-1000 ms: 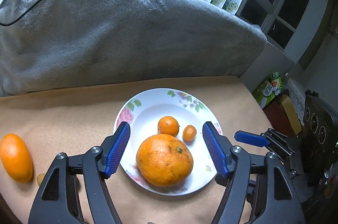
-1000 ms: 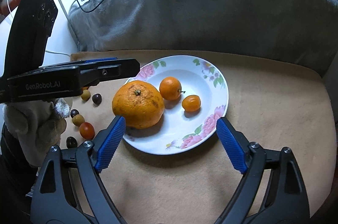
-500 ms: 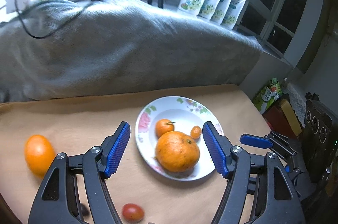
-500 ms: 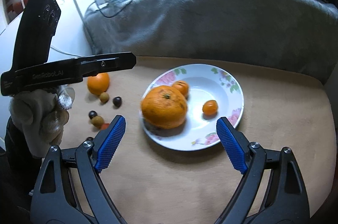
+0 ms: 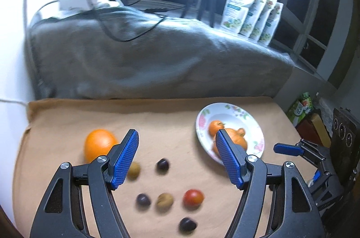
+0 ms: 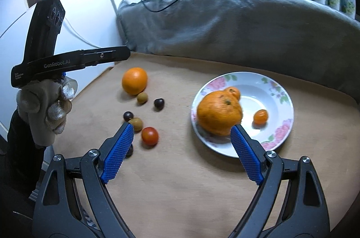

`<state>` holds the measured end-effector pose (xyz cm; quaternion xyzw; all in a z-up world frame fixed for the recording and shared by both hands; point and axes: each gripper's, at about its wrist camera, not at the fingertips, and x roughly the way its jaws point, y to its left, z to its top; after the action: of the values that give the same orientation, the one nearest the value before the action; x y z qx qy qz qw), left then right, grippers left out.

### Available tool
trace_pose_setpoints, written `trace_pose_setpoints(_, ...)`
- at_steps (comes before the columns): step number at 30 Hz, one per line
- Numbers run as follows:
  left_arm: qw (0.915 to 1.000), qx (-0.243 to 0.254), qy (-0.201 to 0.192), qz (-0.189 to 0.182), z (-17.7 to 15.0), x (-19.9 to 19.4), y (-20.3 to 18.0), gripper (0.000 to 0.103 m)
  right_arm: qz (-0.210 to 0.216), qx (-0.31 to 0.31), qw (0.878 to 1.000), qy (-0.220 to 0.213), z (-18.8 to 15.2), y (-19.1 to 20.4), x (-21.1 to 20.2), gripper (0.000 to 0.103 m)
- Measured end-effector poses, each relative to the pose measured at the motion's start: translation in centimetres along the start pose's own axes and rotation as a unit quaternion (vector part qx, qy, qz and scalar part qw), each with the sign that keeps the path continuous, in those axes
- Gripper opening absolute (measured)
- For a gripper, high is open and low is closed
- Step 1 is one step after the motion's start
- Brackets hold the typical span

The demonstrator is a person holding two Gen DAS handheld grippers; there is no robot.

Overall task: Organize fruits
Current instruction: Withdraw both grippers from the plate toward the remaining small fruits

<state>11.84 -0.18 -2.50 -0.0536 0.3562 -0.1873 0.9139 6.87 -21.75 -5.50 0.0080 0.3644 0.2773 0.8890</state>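
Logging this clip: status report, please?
Left gripper and right gripper open, empty. Three citrus on plate; orange and small fruits loose on cloth. Nothing in the way.

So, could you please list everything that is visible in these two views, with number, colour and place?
Plate: one, white with pink flowers, right side of the cloth.
Big orange: one, orange, on the plate's left part.
Small oranges: two, orange, on the plate; one is half hidden behind the big orange.
Loose orange: one, orange, on the cloth, far left.
Tomato: one, red, on the cloth.
Dark berries: three, dark purple, on the cloth.
Brown fruits: two, tan, on the cloth.
Cloth: one, beige, covers the table.
Blanket: one, grey, behind the cloth.
Pouches: four, white, on the sill.
Left gripper: black, blue pads, open, empty.
Right gripper: same, open, empty.
Gloved hand: grey, holds the left gripper.
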Motion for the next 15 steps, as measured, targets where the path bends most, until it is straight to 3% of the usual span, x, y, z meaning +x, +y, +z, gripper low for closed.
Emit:
trace_pose_setpoints(9, 0.9993, -0.025, 0.022, 0.015, -3.4, -0.6, 3.1, 0.07, 0.02, -0.009, 1.0, 0.016, -0.4, 1.7, 1.6, 0.09)
trace_pose_setpoints(15, 0.9989, -0.015, 0.044, 0.006, -5.5, -0.2, 3.0, 0.055, 0.033, -0.012, 0.999, 0.031, -0.9, 2.6, 3.0, 0.09)
